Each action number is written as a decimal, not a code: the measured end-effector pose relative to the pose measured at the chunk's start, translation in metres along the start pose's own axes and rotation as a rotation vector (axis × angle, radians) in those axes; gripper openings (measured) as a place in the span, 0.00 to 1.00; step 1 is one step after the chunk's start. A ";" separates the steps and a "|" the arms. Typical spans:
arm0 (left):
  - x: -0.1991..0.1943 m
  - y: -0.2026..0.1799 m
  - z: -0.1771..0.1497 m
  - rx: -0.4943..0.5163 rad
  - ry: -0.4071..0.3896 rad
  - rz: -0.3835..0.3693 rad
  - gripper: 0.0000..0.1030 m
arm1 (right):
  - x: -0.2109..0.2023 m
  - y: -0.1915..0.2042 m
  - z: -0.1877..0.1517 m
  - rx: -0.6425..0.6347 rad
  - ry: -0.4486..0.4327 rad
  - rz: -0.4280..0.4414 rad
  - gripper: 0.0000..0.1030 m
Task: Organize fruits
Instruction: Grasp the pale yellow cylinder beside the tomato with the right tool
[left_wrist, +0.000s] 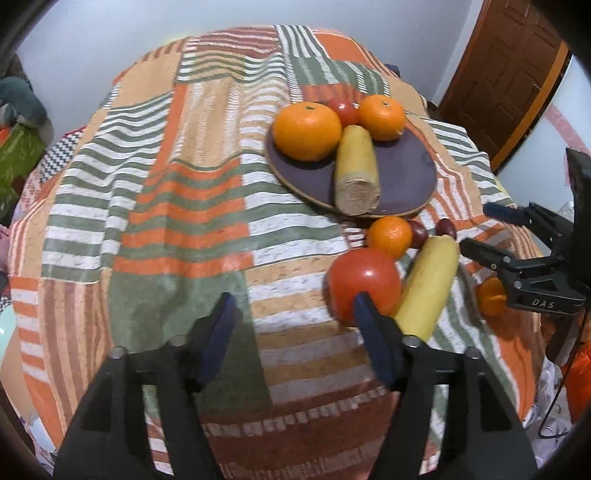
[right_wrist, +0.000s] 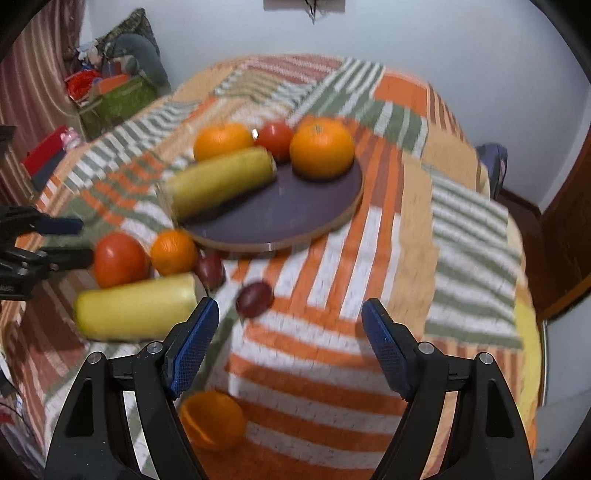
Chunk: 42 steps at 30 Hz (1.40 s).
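A dark round plate (left_wrist: 402, 173) (right_wrist: 295, 206) on the striped cloth holds two oranges (left_wrist: 307, 131) (left_wrist: 382, 116), a small tomato (left_wrist: 343, 109) and a yellow gourd (left_wrist: 357, 173). Beside the plate on the cloth lie a big tomato (left_wrist: 364, 282) (right_wrist: 120, 259), a small orange (left_wrist: 389, 236) (right_wrist: 174, 252), a second gourd (left_wrist: 428, 288) (right_wrist: 136, 306), two dark plums (right_wrist: 255, 299) (right_wrist: 209, 267) and an orange piece (left_wrist: 490, 296) (right_wrist: 214, 421). My left gripper (left_wrist: 295, 317) is open and empty, its right finger just in front of the big tomato. My right gripper (right_wrist: 290, 325) is open and empty above the cloth near one plum.
The table (left_wrist: 147, 206) is covered by an orange, green and white striped cloth. A wooden door (left_wrist: 509, 74) stands at the right. Boxes and clutter (right_wrist: 110, 92) sit beyond the table's left side. The right gripper shows at the right edge of the left wrist view (left_wrist: 480, 232).
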<state>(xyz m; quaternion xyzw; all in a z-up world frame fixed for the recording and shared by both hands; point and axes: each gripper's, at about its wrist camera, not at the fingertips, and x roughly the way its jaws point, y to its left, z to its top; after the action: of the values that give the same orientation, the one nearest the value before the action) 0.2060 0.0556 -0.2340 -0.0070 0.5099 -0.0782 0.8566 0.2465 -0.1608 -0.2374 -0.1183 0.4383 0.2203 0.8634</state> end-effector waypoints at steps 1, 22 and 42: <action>0.002 0.001 -0.001 0.001 0.009 0.002 0.68 | 0.002 0.000 -0.001 0.001 0.006 -0.003 0.75; 0.009 -0.025 -0.022 0.086 0.088 -0.071 0.68 | 0.008 0.002 0.000 0.014 0.008 -0.010 0.75; -0.029 -0.032 -0.030 0.001 -0.036 -0.082 0.68 | -0.035 0.052 0.003 -0.015 -0.037 0.125 0.63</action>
<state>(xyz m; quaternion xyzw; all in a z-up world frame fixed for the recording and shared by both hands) 0.1622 0.0302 -0.2198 -0.0288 0.4936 -0.1134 0.8618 0.2055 -0.1237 -0.2078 -0.0929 0.4270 0.2791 0.8550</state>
